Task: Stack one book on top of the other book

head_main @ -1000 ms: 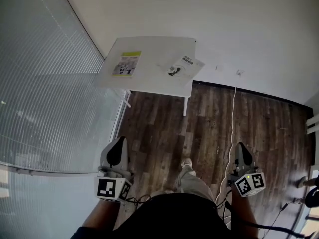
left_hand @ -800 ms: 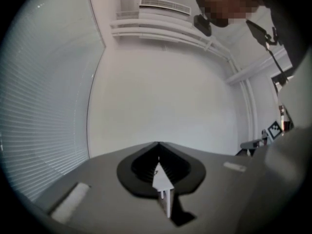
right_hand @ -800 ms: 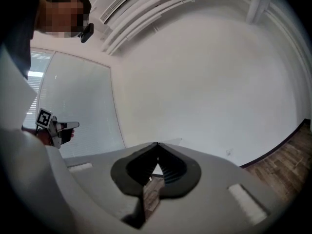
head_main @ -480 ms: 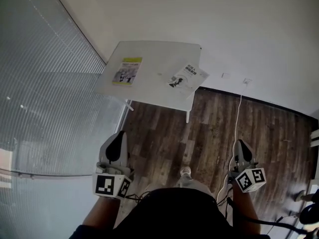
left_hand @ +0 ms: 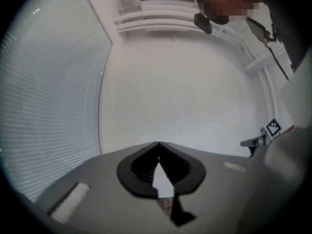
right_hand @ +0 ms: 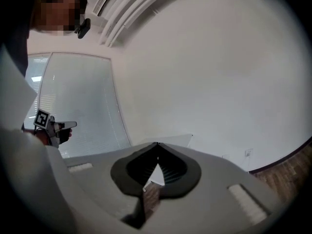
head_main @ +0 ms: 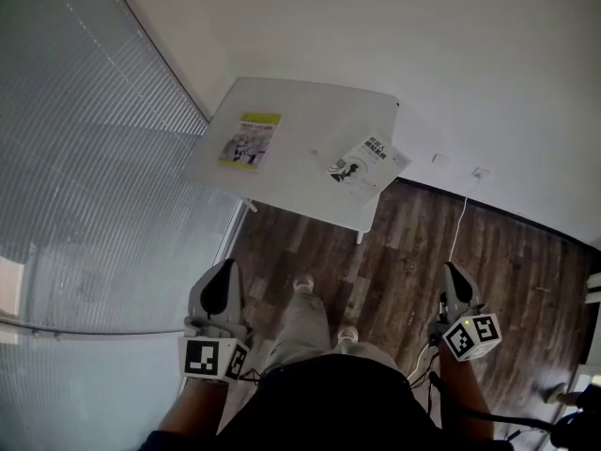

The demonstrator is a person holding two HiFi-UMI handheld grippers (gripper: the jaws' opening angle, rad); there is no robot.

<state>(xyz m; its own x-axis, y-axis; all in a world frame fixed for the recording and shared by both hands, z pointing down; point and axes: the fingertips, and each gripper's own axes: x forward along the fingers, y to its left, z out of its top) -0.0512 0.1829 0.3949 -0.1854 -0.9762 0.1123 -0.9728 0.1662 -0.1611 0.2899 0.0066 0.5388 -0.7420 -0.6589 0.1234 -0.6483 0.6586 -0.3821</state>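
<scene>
Two books lie apart on a white table point(head_main: 300, 130) in the head view: a yellow-topped book point(head_main: 251, 140) at the left and a white book point(head_main: 368, 161) at the right edge, turned at an angle and jutting over the edge. My left gripper point(head_main: 220, 287) and right gripper point(head_main: 455, 285) hang low over the floor, well short of the table, one on each side of the person's legs. Both are shut with nothing between the jaws. In the left gripper view the closed tips point(left_hand: 158, 145) face a bare wall. The right gripper point(right_hand: 157, 146) faces the table's corner point(right_hand: 183, 139).
Frosted glass with blinds point(head_main: 84, 158) runs along the left, close to the table. A white wall stands behind the table. A white cable point(head_main: 460, 233) drops from a wall socket point(head_main: 479, 172) across the dark wood floor point(head_main: 404, 252). The person's legs and shoes point(head_main: 302, 285) are between the grippers.
The person has stepped toward the table: table and books have slid down and right in the head view and look larger. A leg has swung forward. Both grippers stay shut.
</scene>
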